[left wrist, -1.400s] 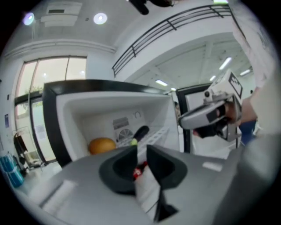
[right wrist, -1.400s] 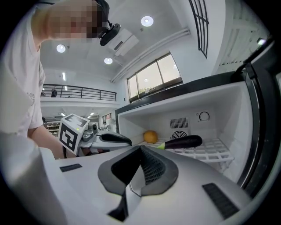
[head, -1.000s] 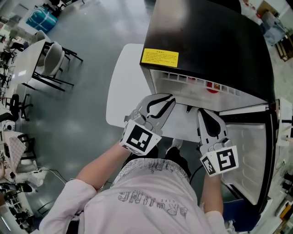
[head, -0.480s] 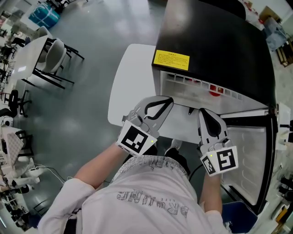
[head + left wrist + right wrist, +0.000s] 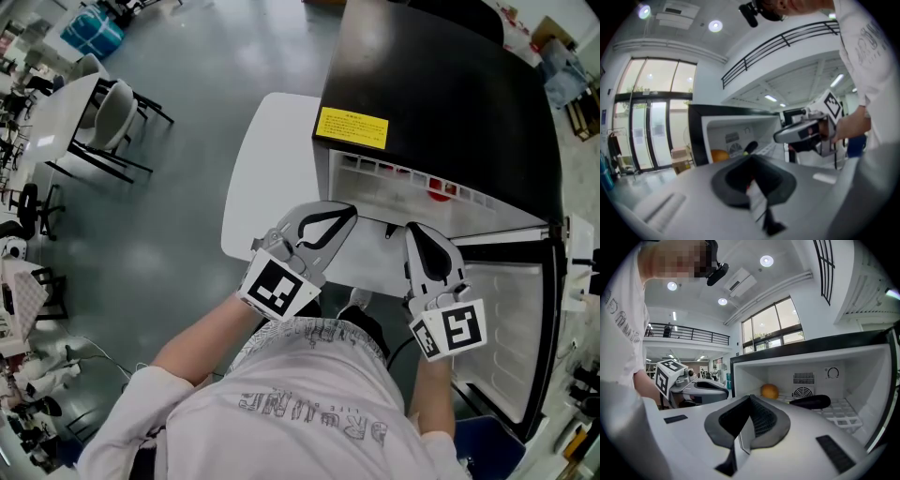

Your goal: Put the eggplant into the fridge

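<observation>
The dark eggplant [image 5: 811,402] lies on the wire shelf inside the open fridge [image 5: 441,84], right of an orange [image 5: 769,391]. In the left gripper view the eggplant [image 5: 750,147] shows just past my jaw tips. My left gripper [image 5: 349,208] and right gripper [image 5: 412,230] hover side by side in front of the open compartment, apart from the eggplant. The left gripper [image 5: 751,159] is shut with nothing in it. The right gripper [image 5: 750,399] is also shut and empty.
The fridge's white door [image 5: 267,173] stands swung open at the left. A lower door [image 5: 511,328] hangs open at the right. A yellow label [image 5: 352,127] sits on the black top. Tables and chairs [image 5: 94,122] stand far left on the grey floor.
The left gripper's jaws have closed from a slight gap to shut, with nothing between them. Both hands stay nearly where they were in front of the fridge.
</observation>
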{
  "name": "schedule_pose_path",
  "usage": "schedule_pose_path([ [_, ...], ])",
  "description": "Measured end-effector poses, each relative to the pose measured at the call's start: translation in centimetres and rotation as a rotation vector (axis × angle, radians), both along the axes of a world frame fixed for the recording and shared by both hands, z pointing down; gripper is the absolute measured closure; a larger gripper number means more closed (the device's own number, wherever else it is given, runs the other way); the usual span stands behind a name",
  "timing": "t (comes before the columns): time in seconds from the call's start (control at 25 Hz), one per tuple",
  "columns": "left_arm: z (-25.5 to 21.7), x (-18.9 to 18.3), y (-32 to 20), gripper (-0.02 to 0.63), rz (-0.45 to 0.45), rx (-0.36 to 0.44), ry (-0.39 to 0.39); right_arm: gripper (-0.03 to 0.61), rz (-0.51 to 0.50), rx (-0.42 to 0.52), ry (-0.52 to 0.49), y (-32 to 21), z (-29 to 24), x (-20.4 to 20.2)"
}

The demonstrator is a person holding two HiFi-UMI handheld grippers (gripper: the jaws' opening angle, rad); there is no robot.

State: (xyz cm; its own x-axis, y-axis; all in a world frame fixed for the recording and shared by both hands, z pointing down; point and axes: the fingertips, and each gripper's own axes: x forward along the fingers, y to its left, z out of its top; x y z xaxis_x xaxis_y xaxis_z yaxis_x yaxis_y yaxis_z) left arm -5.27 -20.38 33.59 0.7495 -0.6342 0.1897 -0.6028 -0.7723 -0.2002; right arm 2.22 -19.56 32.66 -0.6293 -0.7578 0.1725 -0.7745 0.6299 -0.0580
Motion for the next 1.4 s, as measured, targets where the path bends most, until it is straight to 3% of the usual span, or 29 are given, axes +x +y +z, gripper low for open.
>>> schedule_pose_path([
  [1.4,0.1,1.7,-0.3,0.607,-0.005,-0.017,-0.010,0.575,-0.036,-0.008,-0.006,-0.1,0.4,0.2],
])
